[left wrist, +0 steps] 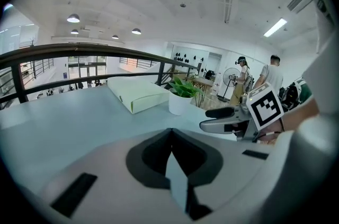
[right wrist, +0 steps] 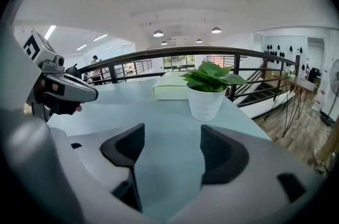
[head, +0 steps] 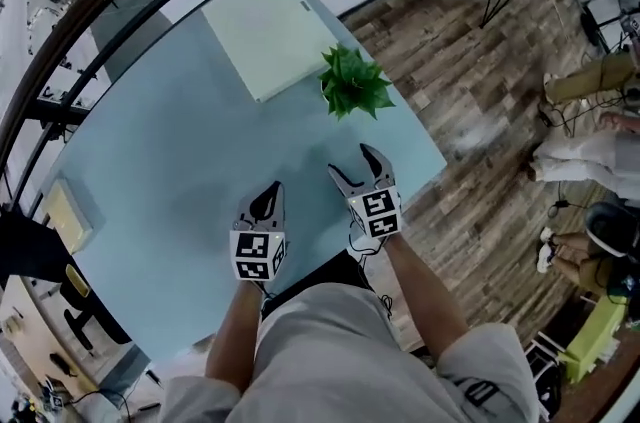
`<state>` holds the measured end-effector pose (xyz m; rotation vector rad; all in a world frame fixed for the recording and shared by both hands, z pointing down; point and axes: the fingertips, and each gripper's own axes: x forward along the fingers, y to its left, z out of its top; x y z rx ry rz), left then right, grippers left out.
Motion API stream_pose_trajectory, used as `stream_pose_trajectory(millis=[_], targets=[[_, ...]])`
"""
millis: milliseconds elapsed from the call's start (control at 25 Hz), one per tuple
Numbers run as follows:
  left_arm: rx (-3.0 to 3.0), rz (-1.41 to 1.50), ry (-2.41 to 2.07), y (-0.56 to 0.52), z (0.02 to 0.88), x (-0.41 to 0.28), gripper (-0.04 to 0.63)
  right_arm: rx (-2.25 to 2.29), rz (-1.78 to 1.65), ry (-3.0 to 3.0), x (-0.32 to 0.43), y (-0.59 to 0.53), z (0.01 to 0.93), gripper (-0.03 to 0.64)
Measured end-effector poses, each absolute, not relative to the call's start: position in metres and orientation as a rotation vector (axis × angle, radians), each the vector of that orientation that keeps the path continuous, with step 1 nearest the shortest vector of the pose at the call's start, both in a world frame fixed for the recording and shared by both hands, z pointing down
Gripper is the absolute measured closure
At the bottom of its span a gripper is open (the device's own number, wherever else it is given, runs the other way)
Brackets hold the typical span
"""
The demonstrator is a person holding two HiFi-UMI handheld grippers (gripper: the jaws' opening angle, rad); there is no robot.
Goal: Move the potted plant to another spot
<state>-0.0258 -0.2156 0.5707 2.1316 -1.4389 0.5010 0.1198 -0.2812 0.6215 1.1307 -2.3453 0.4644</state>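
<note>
Head view: the plant point(head: 353, 83) stands right of centre by the table's point(head: 170, 151) edge, just beside a pale box point(head: 268, 29). Below it the right gripper point(head: 350, 161) has jaws apart and empty; the left gripper point(head: 268, 197), lower left, has jaws together on nothing

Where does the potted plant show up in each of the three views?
Head view: potted plant just above centre, at the pale green box's lower right.
Left gripper view: potted plant near centre, just right of the box.
Right gripper view: potted plant right of centre, nearer than the box.
Shared landmark: the pale green box.
</note>
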Motion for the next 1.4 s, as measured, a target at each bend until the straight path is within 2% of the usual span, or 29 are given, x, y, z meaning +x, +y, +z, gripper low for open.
stream_pose_trajectory(millis=[360,880,1400], targets=[[2.07,0.386,-1.556,-0.179,0.552,-0.054,0.584,1.04,0.356,-2.414,0.062,-0.242,0.585,0.604],[2.089,0.258,-1.641,-0.091,0.527,-0.097,0.584,1.056,0.238,-2.493,0.011,-0.14,0.538,0.614],[2.228,0.204,-1.622,-0.065,0.472,-0.066,0.584,1.228,0.207,-2.502,0.053,-0.1,0.474,0.614]])
